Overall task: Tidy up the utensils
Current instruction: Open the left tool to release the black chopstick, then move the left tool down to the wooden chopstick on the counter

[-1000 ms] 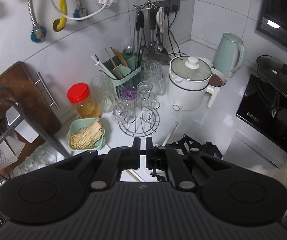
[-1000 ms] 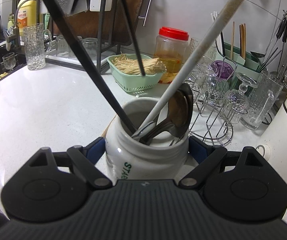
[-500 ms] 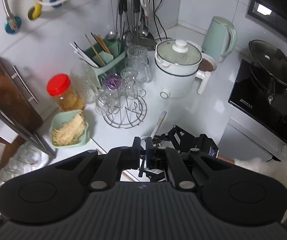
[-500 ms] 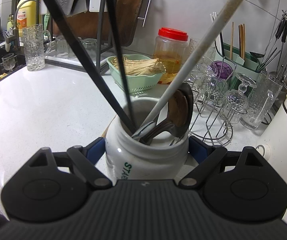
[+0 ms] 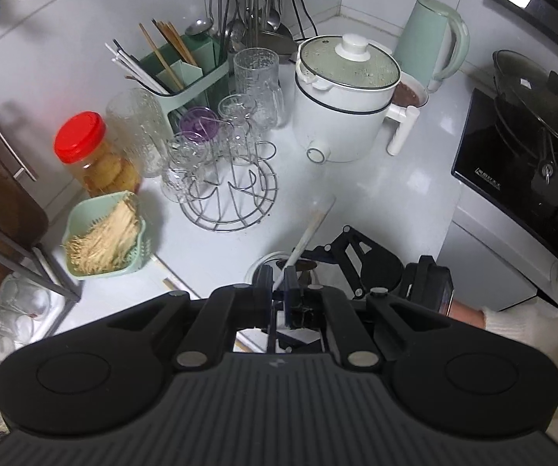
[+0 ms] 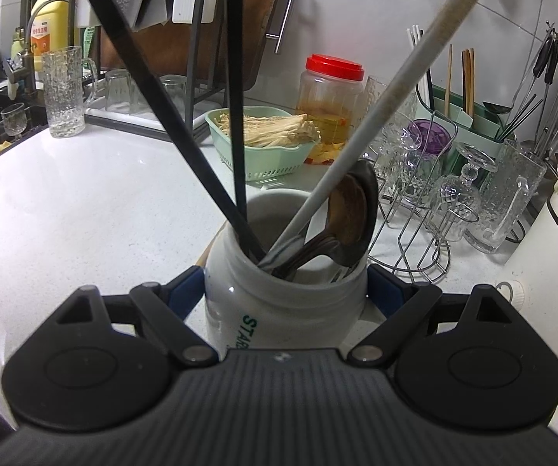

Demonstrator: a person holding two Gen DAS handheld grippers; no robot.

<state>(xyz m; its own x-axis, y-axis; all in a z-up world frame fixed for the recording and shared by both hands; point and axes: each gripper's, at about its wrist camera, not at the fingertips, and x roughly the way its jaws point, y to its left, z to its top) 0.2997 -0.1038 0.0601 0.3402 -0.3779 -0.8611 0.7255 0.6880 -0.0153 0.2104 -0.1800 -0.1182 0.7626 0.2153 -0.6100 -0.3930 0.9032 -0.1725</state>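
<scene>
Now | right hand-held gripper [image 6: 285, 291] clamps mug [image 6: 279, 310] | left hand-held gripper [image 5: 277, 287] pinches (black) chopstick [image 6: 236, 116]

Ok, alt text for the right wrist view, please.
The right gripper clamps a white ceramic jar on a white counter; two black chopsticks, a long white handle and dark spoons stand in it. Behind are a green basket, a red-lidded jar and a glass rack.

Glossy ceramic jar [image 6: 285, 310], metal spoons [image 6: 351, 221]
</scene>
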